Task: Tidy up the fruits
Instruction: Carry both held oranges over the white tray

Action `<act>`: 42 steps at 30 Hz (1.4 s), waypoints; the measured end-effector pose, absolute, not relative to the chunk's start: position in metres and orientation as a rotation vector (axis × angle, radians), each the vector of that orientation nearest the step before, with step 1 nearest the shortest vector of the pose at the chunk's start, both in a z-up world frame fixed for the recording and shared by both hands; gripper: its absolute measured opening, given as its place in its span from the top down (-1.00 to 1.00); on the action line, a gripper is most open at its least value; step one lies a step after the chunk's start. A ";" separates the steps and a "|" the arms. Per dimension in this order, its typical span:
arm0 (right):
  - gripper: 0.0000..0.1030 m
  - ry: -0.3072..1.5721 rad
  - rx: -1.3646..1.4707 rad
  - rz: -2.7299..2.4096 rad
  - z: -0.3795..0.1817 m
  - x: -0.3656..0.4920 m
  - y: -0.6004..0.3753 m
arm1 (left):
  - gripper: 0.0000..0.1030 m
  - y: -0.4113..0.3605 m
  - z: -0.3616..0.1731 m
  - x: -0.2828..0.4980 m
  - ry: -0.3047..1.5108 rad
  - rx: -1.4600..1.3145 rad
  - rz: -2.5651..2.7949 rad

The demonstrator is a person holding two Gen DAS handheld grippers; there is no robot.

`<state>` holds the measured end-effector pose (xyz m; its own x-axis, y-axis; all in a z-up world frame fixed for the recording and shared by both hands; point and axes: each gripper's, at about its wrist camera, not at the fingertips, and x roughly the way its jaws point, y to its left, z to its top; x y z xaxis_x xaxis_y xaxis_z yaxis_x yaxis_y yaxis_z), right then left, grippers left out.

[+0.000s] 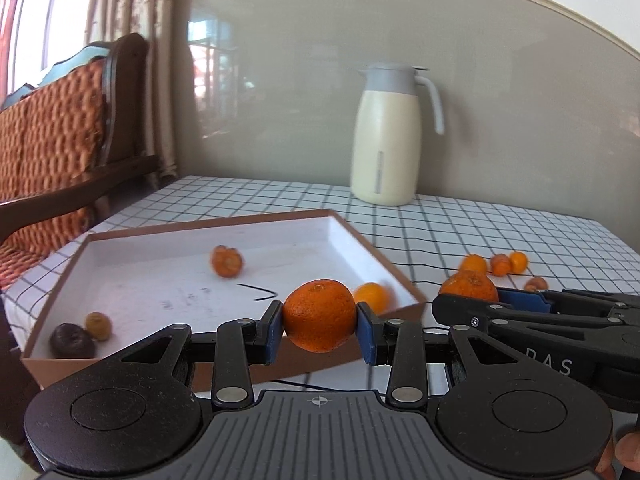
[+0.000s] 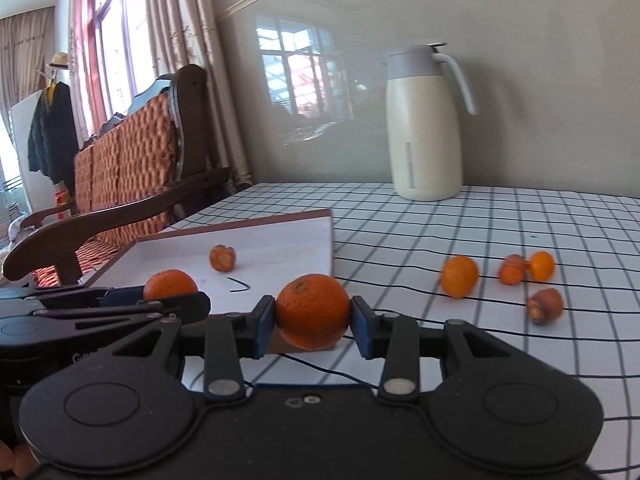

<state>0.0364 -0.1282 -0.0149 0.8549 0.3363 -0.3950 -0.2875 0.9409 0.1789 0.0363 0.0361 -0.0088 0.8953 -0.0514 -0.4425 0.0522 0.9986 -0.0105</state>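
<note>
Bright daylight enters from the window (image 2: 116, 40) at the left and is overexposed there. The glossy wall (image 1: 300, 80) mirrors it. Motion blur smears the jug (image 1: 386, 136) and loose fruits (image 2: 460, 276). Fisheye bends edges; corners are dark.

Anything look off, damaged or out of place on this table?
Yes. One dark fruit in the near left corner of the white box looks blackened beside the orange ones, possibly spoiled. A black curved mark is on the box floor. Four fruits lie loose on the checked tablecloth.

Black plastic tongs (image 1: 320, 326), blue pads, silver rivets, ribbed base, partly legible white lettering, perhaps "DAS"
</note>
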 end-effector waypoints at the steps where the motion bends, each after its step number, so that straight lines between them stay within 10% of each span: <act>1: 0.38 0.435 0.115 0.336 -0.015 0.037 -0.125 | 0.25 0.040 -0.009 0.036 0.458 -0.003 -0.046; 42: 0.38 0.390 0.108 0.404 -0.023 0.082 -0.055 | 0.25 0.151 -0.025 0.052 0.433 -0.098 0.264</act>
